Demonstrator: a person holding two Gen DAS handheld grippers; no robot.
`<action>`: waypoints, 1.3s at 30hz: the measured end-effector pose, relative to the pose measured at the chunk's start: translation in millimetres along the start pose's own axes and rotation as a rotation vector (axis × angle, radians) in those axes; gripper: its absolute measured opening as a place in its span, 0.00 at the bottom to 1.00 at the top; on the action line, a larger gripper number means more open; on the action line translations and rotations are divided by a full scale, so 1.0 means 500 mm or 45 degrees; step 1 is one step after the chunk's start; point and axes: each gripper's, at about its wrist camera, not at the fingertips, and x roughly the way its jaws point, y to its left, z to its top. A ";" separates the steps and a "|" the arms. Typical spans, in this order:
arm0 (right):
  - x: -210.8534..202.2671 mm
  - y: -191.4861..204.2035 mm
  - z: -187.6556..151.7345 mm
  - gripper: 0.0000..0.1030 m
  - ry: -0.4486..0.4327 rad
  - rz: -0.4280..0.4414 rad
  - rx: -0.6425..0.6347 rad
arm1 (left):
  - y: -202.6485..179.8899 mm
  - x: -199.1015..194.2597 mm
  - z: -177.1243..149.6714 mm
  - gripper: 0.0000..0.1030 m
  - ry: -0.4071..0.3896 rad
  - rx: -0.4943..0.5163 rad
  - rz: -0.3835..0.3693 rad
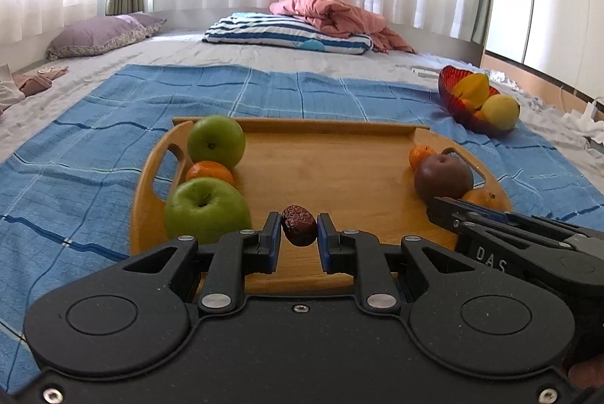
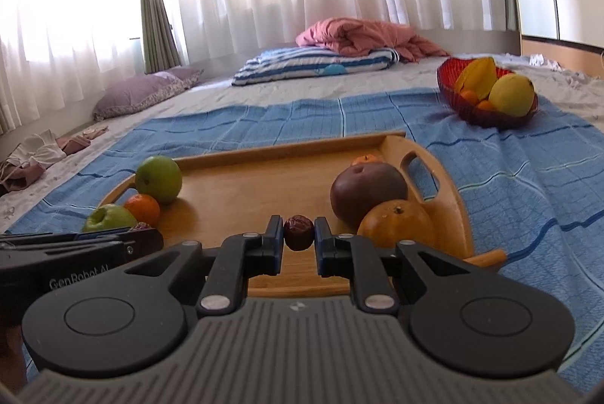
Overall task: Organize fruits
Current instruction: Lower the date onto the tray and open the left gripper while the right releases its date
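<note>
On the wooden tray (image 1: 339, 158), each gripper clamps 1 red date: left gripper (image 1: 299, 234) on its date (image 1: 299, 225), right gripper (image 2: 299, 234) on another date (image 2: 298, 232). "DAS" shows only in the left view, "GenRobot AI" only in the right. Both views show the red bowl (image 2: 453, 90).

My tray (image 1: 332, 177) on the cloth (image 1: 94, 154), two apples (image 1: 216, 141) with a tangerine (image 1: 208, 172) between them along its left side, plum (image 1: 442, 177) and oranges (image 2: 394, 222) along its right side, bowl (image 1: 451, 94) of fruit beyond its far right corner, folded bedding (image 1: 287, 32) well behind it
</note>
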 end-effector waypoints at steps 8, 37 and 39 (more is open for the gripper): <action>0.033 -0.007 -0.004 0.20 0.075 -0.018 0.021 | -0.012 0.047 -0.006 0.19 0.042 0.009 0.018; 0.071 -0.001 -0.001 0.20 0.184 -0.071 -0.032 | -0.019 0.103 -0.003 0.19 0.101 0.027 0.013; 0.071 -0.002 -0.001 0.20 0.183 -0.071 -0.031 | -0.018 0.102 -0.003 0.19 0.101 0.026 0.012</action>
